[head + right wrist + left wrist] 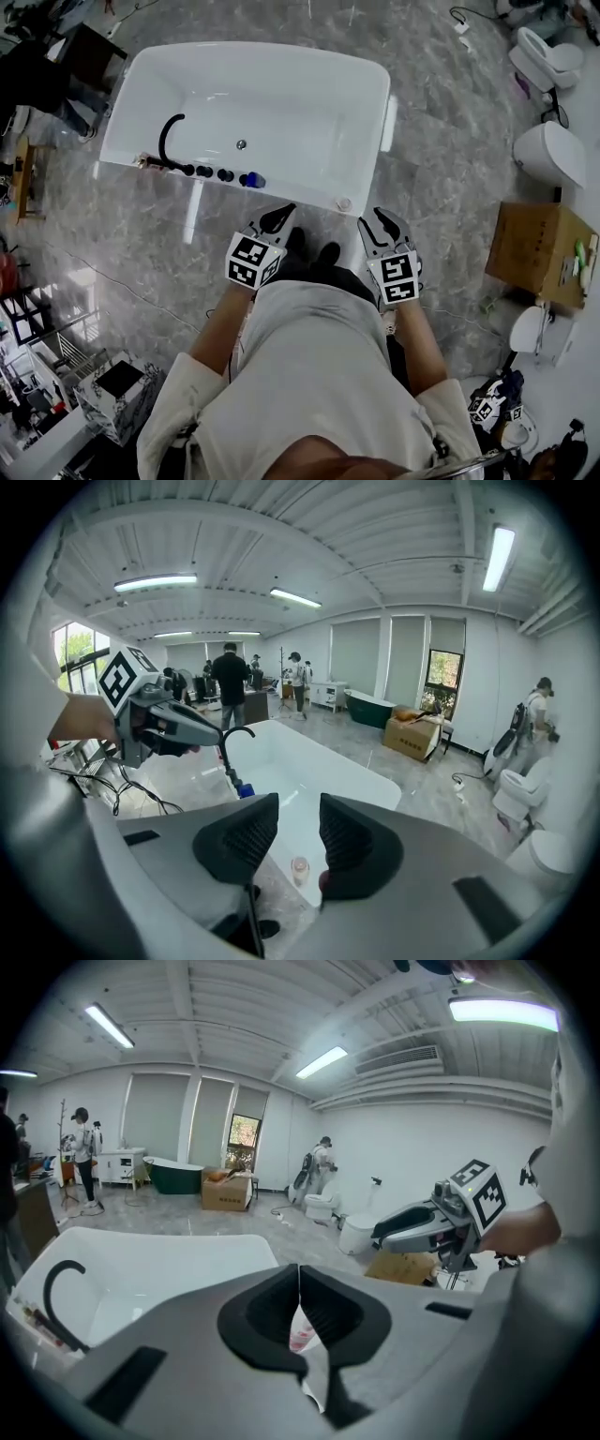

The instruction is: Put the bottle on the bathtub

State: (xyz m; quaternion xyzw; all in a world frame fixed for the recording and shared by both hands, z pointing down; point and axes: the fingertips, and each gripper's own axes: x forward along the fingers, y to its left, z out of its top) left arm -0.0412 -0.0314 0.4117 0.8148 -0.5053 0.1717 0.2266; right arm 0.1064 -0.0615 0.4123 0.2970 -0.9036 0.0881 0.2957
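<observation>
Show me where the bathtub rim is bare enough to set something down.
Bare: the bathtub rim's near stretch between the blue fitting and the bottle, plus its whole far side and right end. Crowded: the near-left stretch, where the black faucet and knobs sit in a row.

A small, pale bottle [344, 203] stands upright. It rests on the near rim of the white, round-cornered bathtub [281, 94].

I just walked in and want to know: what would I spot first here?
The big white bathtub fills the upper middle of the head view, with a curved black faucet at its left end. A small bottle stands on its near rim, and the left gripper and right gripper hang just below it there.
</observation>
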